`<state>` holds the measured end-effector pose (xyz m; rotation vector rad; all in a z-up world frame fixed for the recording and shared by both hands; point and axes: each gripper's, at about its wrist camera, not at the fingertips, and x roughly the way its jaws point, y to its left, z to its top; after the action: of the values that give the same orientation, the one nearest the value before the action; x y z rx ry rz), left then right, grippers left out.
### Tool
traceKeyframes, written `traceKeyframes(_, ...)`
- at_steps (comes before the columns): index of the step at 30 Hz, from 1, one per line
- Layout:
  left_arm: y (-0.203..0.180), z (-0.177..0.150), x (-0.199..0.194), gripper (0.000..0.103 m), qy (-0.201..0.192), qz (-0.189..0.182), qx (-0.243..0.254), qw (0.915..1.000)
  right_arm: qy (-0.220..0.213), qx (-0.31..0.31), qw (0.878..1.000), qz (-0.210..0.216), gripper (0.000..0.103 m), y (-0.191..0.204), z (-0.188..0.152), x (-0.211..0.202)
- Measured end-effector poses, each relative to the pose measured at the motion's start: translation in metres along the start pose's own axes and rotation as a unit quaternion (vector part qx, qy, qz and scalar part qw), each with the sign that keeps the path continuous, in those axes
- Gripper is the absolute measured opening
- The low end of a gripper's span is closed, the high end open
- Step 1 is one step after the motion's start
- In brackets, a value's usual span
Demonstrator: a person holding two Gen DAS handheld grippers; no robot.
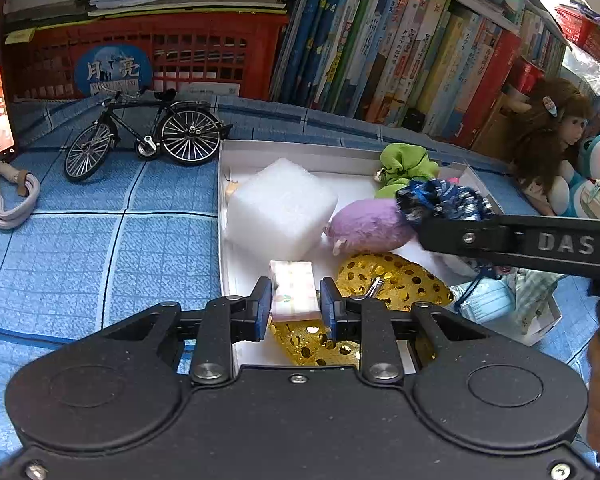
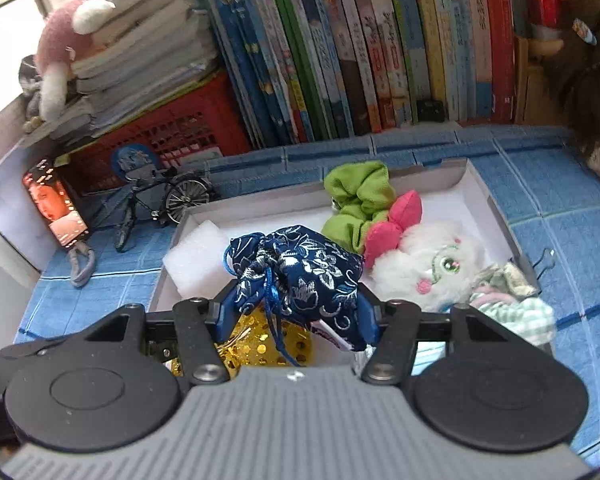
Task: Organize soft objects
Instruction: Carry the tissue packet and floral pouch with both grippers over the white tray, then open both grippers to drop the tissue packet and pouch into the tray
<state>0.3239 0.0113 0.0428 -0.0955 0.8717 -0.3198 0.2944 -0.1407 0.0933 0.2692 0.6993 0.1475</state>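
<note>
A white cardboard box [image 1: 236,148] on the blue cloth holds soft things: a white foam block [image 1: 280,208], a purple plush [image 1: 370,226], a green scrunchie [image 1: 404,168], a gold sequin pouch [image 1: 400,280] and a white plush with a pink bow [image 2: 424,264]. My left gripper [image 1: 296,304] is shut on a small pink tissue pack [image 1: 294,294] above the box's near end. My right gripper [image 2: 296,316] is shut on a dark blue brocade drawstring pouch [image 2: 300,272], held over the box; it also shows in the left wrist view [image 1: 444,200].
A model bicycle [image 1: 148,136], a phone [image 2: 56,204] and a grey strap [image 1: 12,200] lie left of the box. A red crate [image 1: 148,56] and a row of books [image 2: 380,48] stand behind. A brown-haired doll [image 1: 552,132] sits at right. A face mask [image 1: 488,300] and checked cloth [image 2: 520,312] lie at the box's right end.
</note>
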Motion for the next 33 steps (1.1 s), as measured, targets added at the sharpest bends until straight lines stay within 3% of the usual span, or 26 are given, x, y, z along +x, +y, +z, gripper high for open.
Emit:
traceKeyframes(5,-0.001,0.0,-0.001,0.026,-0.006,-0.003,0.003,1.0,0.012,0.028,1.0,0.002,0.069,-0.004,-0.002,0.011)
traceKeyframes(10,-0.002,-0.002,-0.008,0.053,-0.015,-0.003,0.003,0.9999,0.009,0.015,1.0,0.002,0.085,-0.003,-0.005,0.011)
traceKeyframes(16,-0.005,-0.004,-0.028,0.073,-0.035,-0.005,0.013,0.9993,-0.012,0.004,1.0,0.009,0.093,-0.002,-0.004,-0.006)
traceKeyframes(33,-0.001,-0.036,-0.113,0.082,-0.085,-0.021,0.013,0.996,-0.074,-0.049,0.994,0.07,0.101,-0.011,-0.025,-0.096)
